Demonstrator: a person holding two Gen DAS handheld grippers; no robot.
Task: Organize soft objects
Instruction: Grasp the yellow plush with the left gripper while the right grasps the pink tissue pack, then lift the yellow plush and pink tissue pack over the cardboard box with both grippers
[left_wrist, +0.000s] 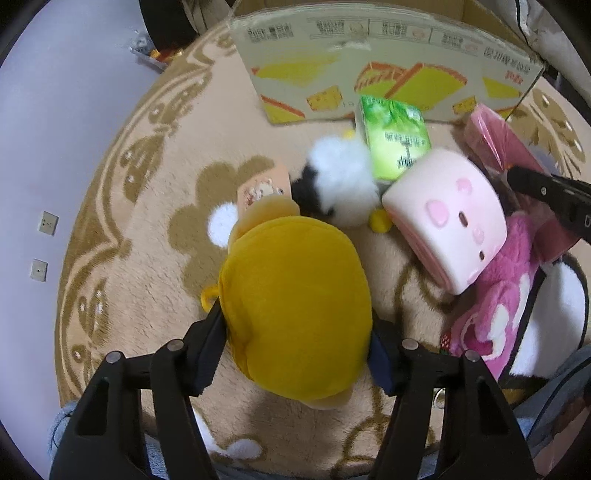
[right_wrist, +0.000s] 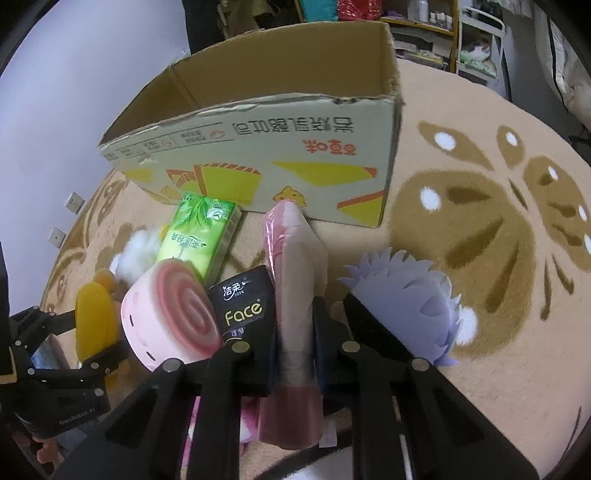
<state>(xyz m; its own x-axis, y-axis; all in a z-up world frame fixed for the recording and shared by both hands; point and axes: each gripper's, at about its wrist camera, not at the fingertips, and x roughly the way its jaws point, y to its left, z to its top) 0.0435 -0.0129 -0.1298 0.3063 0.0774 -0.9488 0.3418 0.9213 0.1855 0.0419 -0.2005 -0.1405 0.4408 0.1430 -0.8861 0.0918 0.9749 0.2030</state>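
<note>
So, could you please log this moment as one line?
left hand-held gripper: shut on round yellow plush toy | right hand-held gripper: shut on pink plastic-wrapped pack | open cardboard box: ahead

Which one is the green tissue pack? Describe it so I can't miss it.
Start at the open cardboard box on the rug. The green tissue pack lies just in front of its printed wall, beside the pink wrapped pack. It is the only bright green thing, printed with leaves.
</note>
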